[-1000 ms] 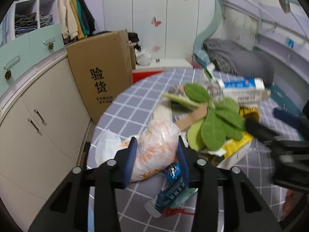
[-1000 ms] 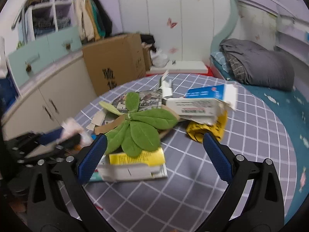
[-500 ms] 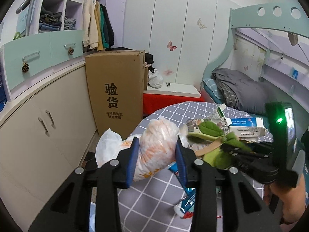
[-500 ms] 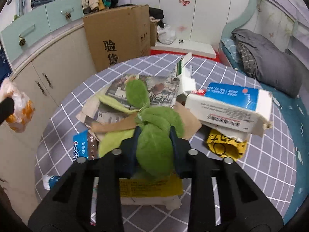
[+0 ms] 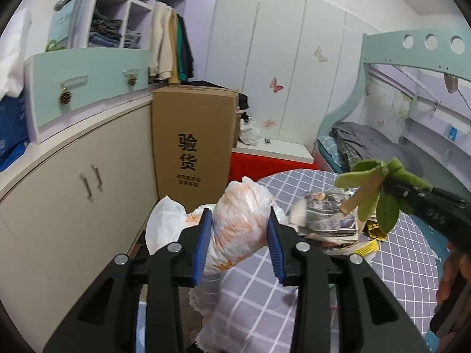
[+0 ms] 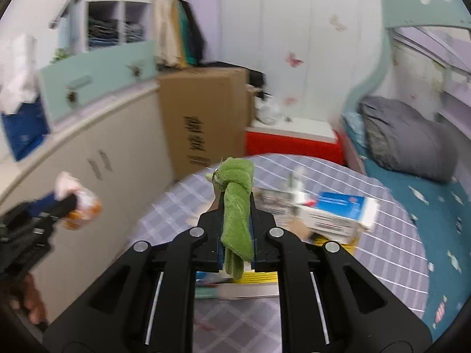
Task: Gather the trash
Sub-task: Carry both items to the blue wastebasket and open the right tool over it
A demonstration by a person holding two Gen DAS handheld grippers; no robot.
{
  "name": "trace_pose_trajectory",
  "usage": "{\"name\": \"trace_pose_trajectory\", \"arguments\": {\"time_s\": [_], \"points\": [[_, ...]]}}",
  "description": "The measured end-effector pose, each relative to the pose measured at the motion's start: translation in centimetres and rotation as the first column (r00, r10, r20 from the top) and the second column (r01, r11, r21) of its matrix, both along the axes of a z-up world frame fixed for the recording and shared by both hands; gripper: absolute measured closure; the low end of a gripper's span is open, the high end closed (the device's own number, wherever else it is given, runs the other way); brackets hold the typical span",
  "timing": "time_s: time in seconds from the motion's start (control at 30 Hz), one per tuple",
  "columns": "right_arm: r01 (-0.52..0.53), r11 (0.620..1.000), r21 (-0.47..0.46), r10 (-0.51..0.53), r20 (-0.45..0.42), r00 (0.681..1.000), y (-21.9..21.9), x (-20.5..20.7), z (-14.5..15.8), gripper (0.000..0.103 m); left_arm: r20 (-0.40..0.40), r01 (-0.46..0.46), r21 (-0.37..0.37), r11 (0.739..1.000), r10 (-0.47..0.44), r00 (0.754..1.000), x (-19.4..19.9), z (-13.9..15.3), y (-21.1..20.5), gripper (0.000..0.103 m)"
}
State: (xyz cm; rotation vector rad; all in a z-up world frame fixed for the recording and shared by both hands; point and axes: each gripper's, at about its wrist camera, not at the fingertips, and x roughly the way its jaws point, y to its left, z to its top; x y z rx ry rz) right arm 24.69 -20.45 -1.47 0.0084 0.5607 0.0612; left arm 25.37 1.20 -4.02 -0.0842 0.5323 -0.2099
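- A home bedroom, likely a child's: a mint-green bunk bed (image 5: 412, 47) stands on the right, with a grey quilt (image 5: 371, 144) piled on the lower bunk.
- White wardrobe doors (image 5: 282, 67) on the far wall carry butterfly stickers (image 5: 276, 84).
- On the left, cream cupboards (image 5: 73, 194) run under mint drawers (image 5: 88, 79); open shelves (image 5: 117, 26) above hold folded clothes, and jackets (image 5: 170, 47) hang beside them.
- A tall cardboard box (image 5: 191, 144) leans against the cupboards.
- The near round surface (image 5: 397, 264) wears a grey checked cloth.
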Motion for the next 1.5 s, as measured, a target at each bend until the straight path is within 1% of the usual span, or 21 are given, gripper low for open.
{"name": "trace_pose_trajectory", "arguments": {"time_s": [0.03, 0.17, 0.3, 0.43, 0.57, 0.67, 0.7, 0.73, 0.8, 0.83, 0.87, 0.9, 0.93, 0.97, 1.03, 1.07, 1.13, 1.27, 1.37, 1.5], "points": [[-0.067, 0.998, 0.017, 0.067, 0.001, 0.998, 2.3, -0.3, 0.4, 0.091, -0.002, -0.009, -0.004, 1.0, 0.009, 1.0, -0.4, -0.1, 1.0, 0.068], [-0.2, 0.979, 0.046, 0.202, -0.025, 0.979, 8.0, -0.4, -0.8, 0.091, -0.029, -0.072, -0.01, 0.997, 0.072, 0.997, -1.5, -1.0, 5.3, 0.068], [-0.323, 0.943, 0.076, 0.329, -0.091, 0.94, 14.4, 0.0, -3.8, 0.091, -0.08, -0.15, 0.0, 0.989, 0.15, 0.985, -2.2, -3.3, 9.8, 0.068], [-0.417, 0.904, 0.09, 0.427, -0.185, 0.885, 21.2, 0.8, -8.6, 0.091, -0.165, -0.228, 0.007, 0.974, 0.226, 0.96, -2.3, -7.1, 14.7, 0.068], [-0.463, 0.883, 0.076, 0.464, -0.291, 0.837, 26.6, 2.0, -14.2, 0.091, -0.268, -0.309, 0.01, 0.951, 0.3, 0.916, -1.5, -11.8, 19.3, 0.068], [-0.479, 0.875, 0.071, 0.468, -0.377, 0.799, 29.8, 3.5, -18.8, 0.091, -0.349, -0.361, 0.03, 0.932, 0.348, 0.87, -0.5, -15.9, 22.4, 0.068], [-0.483, 0.871, 0.084, 0.472, -0.409, 0.781, 30.7, 4.2, -20.5, 0.091, -0.364, -0.37, 0.037, 0.928, 0.357, 0.86, -0.3, -16.8, 23.0, 0.068], [-0.487, 0.867, 0.103, 0.482, -0.423, 0.768, 31.3, 4.6, -21.6, 0.091, -0.379, -0.379, 0.044, 0.924, 0.367, 0.85, 0.0, -17.7, 23.7, 0.068], [-0.486, 0.864, 0.131, 0.489, -0.447, 0.749, 32.6, 5.6, -23.9, 0.09, -0.421, -0.4, 0.04, 0.916, 0.379, 0.824, 0.7, -19.9, 25.5, 0.068], [-0.488, 0.861, 0.141, 0.495, -0.454, 0.741, 33.0, 6.1, -24.7, 0.085, -0.437, -0.411, 0.037, 0.911, 0.385, 0.813, 1.0, -20.8, 26.2, 0.068], [-0.488, 0.859, 0.153, 0.499, -0.463, 0.733, 33.4, 6.5, -25.5, 0.074, -0.451, -0.424, 0.042, 0.905, 0.396, 0.8, 1.3, -21.6, 26.9, 0.068], [-0.481, 0.863, 0.156, 0.492, -0.478, 0.728, 33.8, 7.0, -26.4, 0.067, -0.46, -0.432, 0.049, 0.901, 0.404, 0.791, 1.4, -22.2, 27.1, 0.068], [-0.47, 0.871, 0.146, 0.477, -0.485, 0.733, 34.0, 7.5, -26.8, 0.052, -0.469, -0.437, 0.053, 0.898, 0.409, 0.783, 1.6, -22.8, 27.5, 0.068], [-0.468, 0.871, 0.148, 0.476, -0.487, 0.733, 34.1, 7.7, -27.2, 0.049, -0.476, -0.444, 0.058, 0.894, 0.415, 0.775, 1.6, -23.2, 27.7, 0.068], [-0.461, 0.875, 0.148, 0.469, -0.495, 0.732, 34.3, 7.9, -27.7, 0.049, -0.5, -0.448, 0.043, 0.893, 0.408, 0.764, 1.9, -24.2, 28.3, 0.068], [-0.455, 0.879, 0.141, 0.461, -0.494, 0.737, 34.4, 7.7, -27.9, 0.046, -0.506, -0.452, 0.041, 0.891, 0.408, 0.76, 2.0, -24.5, 28.5, 0.068], [-0.449, 0.884, 0.13, 0.451, -0.489, 0.747, 34.3, 7.7, -27.9, 0.041, -0.509, -0.452, 0.046, 0.891, 0.411, 0.757, 2.1, -25.0, 28.8, 0.068], [-0.428, 0.897, 0.11, 0.425, -0.481, 0.767, 33.4, 7.4, -27.9, 0.04, -0.523, -0.445, 0.042, 0.895, 0.399, 0.753, 2.3, -25.8, 28.5, 0.067], [-0.409, 0.907, 0.098, 0.405, -0.467, 0.786, 32.5, 7.3, -27.5, 0.04, -0.526, -0.442, 0.035, 0.896, 0.392, 0.754, 2.3, -26.1, 28.3, 0.067], [-0.379, 0.921, 0.09, 0.379, -0.429, 0.82, 31.7, 7.4, -26.3, 0.037, -0.528, -0.433, 0.017, 0.901, 0.375, 0.762, 2.6, -25.8, 27.8, 0.067]]}}
